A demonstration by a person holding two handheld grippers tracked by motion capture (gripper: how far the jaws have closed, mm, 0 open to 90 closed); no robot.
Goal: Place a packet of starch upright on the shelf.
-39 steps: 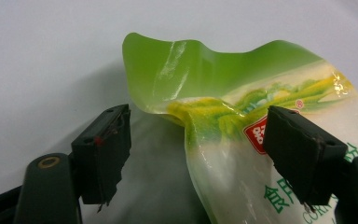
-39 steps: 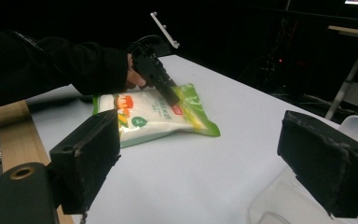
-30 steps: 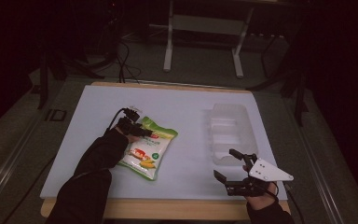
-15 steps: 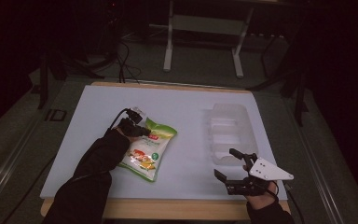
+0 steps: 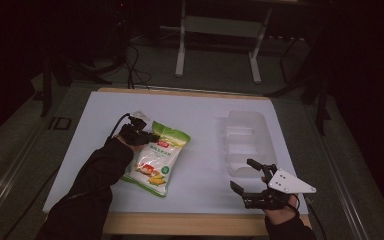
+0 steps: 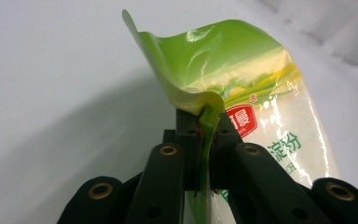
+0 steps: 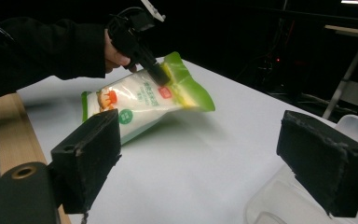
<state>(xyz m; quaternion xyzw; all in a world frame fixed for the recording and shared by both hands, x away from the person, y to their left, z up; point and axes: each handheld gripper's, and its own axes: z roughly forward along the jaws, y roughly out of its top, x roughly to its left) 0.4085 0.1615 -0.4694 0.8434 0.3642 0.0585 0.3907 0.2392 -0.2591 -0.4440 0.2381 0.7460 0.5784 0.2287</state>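
Note:
A bag of white powder with a green top and a red label (image 5: 155,160) lies on the white table top (image 5: 205,112), left of centre. My left gripper (image 5: 151,136) is shut on the bag's green top edge and holds that end raised, while the bottom end rests on the table. In the left gripper view the green edge (image 6: 242,70) is pinched between the black jaws of my left gripper (image 6: 205,123). My right gripper (image 5: 241,173) stands open with nothing between its jaws near the front right of the table. The right gripper view looks between its own jaws (image 7: 209,154) at the bag (image 7: 140,102) and the left gripper (image 7: 161,74).
A clear plastic container (image 5: 245,116) sits on the right half of the table, just beyond the right gripper; its rim (image 7: 354,126) appears at the right of the right gripper view. The table's wooden front edge (image 5: 180,225) runs along the bottom. Dark stands and cables lie behind the table.
My left gripper closed on the bag's green top and lifted it, so the bag's upper end now tilts up off the table. The right gripper kept still.

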